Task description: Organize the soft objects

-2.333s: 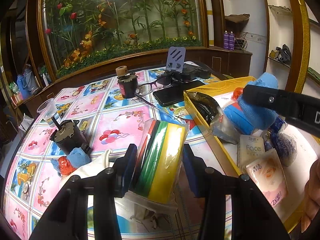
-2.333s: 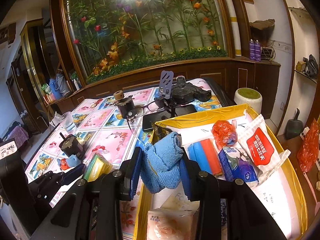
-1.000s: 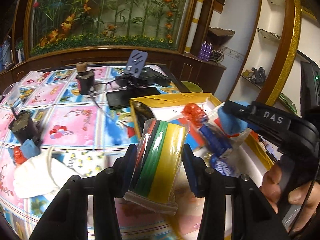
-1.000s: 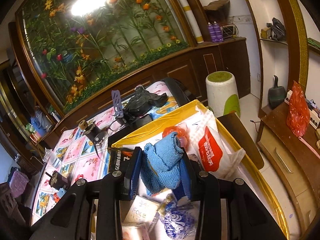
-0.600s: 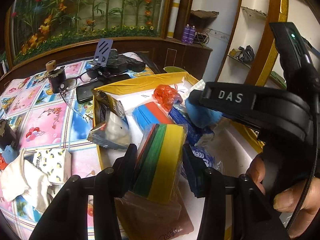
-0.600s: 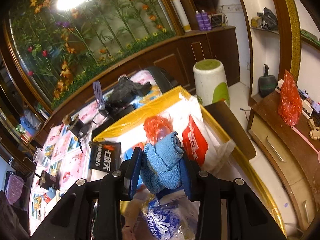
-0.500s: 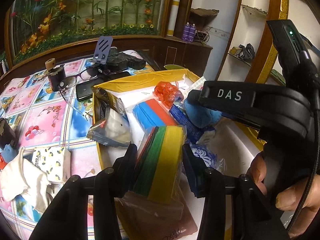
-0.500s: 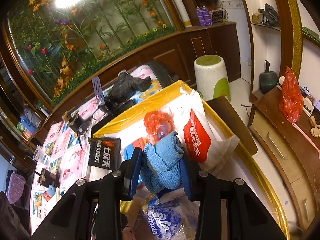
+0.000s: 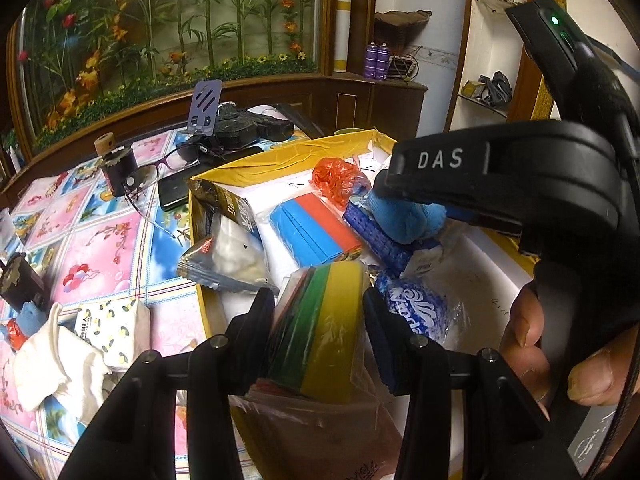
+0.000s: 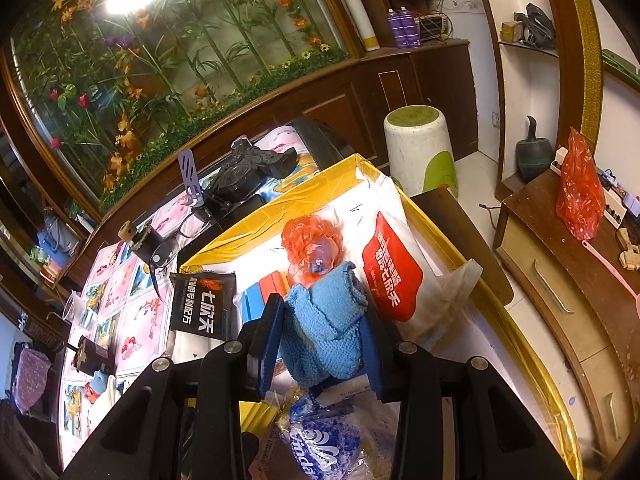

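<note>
1. Fingers of the left gripper, left wrist view: clamped on a bagged stack of sponges, yellow, green and red, held over the near end of the yellow-rimmed box. Beyond lie a blue-and-orange pack and a black snack packet; a white cloth rests on the table.
2. Fingers of the right gripper, right wrist view: clenched on a folded blue cloth above the box, just before a red net bundle and a red-and-white pouch.

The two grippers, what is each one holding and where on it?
Left gripper clamps the bagged sponge pack across its flat faces. Right gripper pinches the folded blue cloth by its sides.
</note>
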